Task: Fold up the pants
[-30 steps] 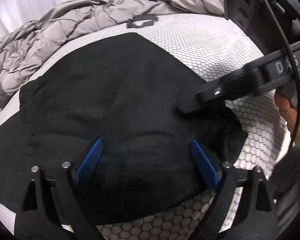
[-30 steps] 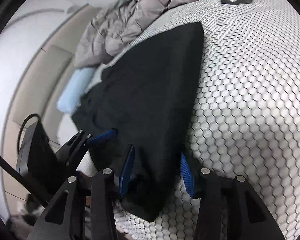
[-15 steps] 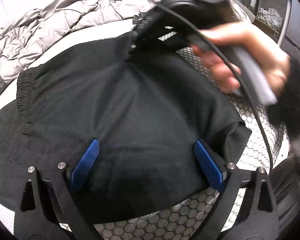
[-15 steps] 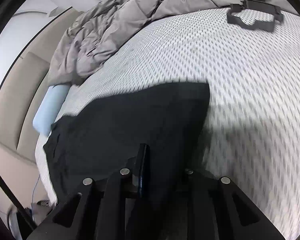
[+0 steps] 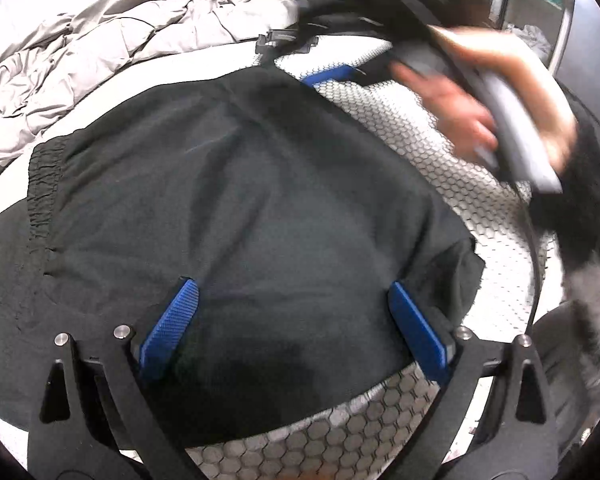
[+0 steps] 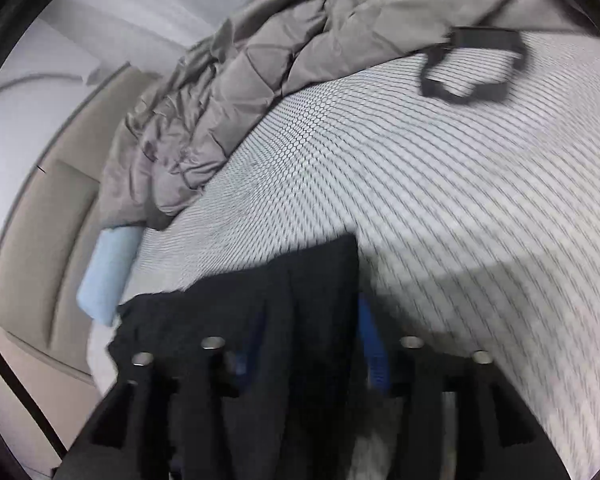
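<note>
Honeycomb-patterned bed cover (image 5: 384, 420) underfoot of everything, white and grey. Nearest: left gripper (image 5: 296, 320), jaws spread wide, 2 blue pads (image 5: 172, 320) low over the black pants (image 5: 240, 200), nothing pinched. Pants lie folded flat on the cover, elastic waistband (image 5: 40, 184) at left. Beyond, at the fold's far corner, right gripper (image 6: 312, 344) in a person's hand (image 5: 480, 108), blurred; its jaws have just been opening, black cloth between them, pads apart. Farther: black strap (image 6: 476, 64) on the cover, rumpled grey duvet (image 6: 260, 60) behind.
</note>
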A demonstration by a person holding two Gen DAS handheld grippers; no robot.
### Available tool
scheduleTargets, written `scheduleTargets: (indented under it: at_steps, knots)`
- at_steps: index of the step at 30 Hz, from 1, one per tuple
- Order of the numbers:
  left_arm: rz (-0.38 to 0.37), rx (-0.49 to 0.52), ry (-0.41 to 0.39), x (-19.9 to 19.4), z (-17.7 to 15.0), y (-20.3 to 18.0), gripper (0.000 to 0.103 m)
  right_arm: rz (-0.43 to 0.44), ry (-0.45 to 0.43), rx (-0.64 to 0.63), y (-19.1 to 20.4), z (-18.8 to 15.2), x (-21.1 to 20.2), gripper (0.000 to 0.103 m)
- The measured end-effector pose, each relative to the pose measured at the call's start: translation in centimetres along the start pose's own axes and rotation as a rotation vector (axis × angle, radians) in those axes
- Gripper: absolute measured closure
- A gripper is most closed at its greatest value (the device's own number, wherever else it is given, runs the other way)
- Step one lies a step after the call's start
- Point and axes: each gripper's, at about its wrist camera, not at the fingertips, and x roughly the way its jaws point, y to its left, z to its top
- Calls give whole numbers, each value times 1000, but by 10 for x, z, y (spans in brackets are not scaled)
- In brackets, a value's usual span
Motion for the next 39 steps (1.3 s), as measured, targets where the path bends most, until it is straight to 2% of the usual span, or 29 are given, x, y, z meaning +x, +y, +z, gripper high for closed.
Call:
scheduleTargets:
  at_steps: [2, 5, 7, 8, 9, 10, 13, 15, 16, 17, 19, 21, 24, 27, 28, 29, 30, 31, 32, 34, 36, 38, 39]
  knots:
    - [-35, -48, -22, -13, 2, 12, 8, 50, -1, 57, -7, -34, -16, 52]
    - [-86, -120, -85, -37, 4, 37, 8, 72, 51, 95, -7, -73, -21, 52]
    - [-47, -173, -130, -52, 3, 59, 8, 112, 78, 65, -1, -90, -18, 52]
    - [-13, -199, -150, -58, 1, 71, 8, 117, 76, 45, 0, -96, -21, 62]
    - [17, -222, -163, -61, -1, 83, 8, 98, 63, 12, 7, -99, -18, 87]
    - [37, -241, -171, -62, 0, 93, 8, 65, 55, -17, 13, -99, -15, 88]
    - [115, -309, -186, -63, -7, 123, 8, 6, -5, -92, 31, -88, -15, 87]
    - [157, -317, -175, -61, -10, 135, 8, -87, 17, -149, 39, -85, -12, 74]
    - [166, -307, -178, -63, -10, 137, 8, -126, 23, -163, 40, -87, -12, 72]
    - [172, -294, -183, -65, -11, 137, 8, -140, 19, -167, 39, -87, -15, 66]
    - [188, -258, -204, -71, -12, 130, 7, -201, -32, -191, 41, -98, -37, 61]
    - [167, -240, -221, -76, -11, 117, 1, -233, -90, -276, 54, -114, -59, 60]
    - [80, -153, -233, -67, -1, 85, 1, -151, -85, -397, 78, -132, -65, 57]
    - [50, -100, -175, -45, 7, 70, 1, -114, -7, -435, 91, -151, -43, 57]
    - [48, -95, -133, -35, 7, 70, 1, -119, 26, -463, 91, -159, -36, 57]
    - [57, -93, -58, -20, 4, 74, 2, -146, 61, -502, 95, -164, -22, 57]
    - [79, -92, -17, -11, 2, 77, 2, -188, 76, -549, 97, -170, -10, 58]
    - [129, -85, 10, -5, -4, 83, 3, -215, 85, -585, 96, -174, -4, 60]
    - [148, -73, 9, -5, -10, 88, 7, -243, 81, -631, 95, -180, -4, 60]
    - [124, -64, -17, -13, -16, 93, 14, -283, 69, -651, 93, -182, -13, 60]
    - [124, -65, -28, -21, -21, 97, 17, -324, 49, -646, 85, -182, -27, 60]
    - [126, -82, -24, -30, -20, 99, 33, -300, 44, -624, 81, -176, -34, 60]
    - [116, -90, -21, -36, -18, 101, 38, -272, 26, -610, 83, -173, -40, 60]
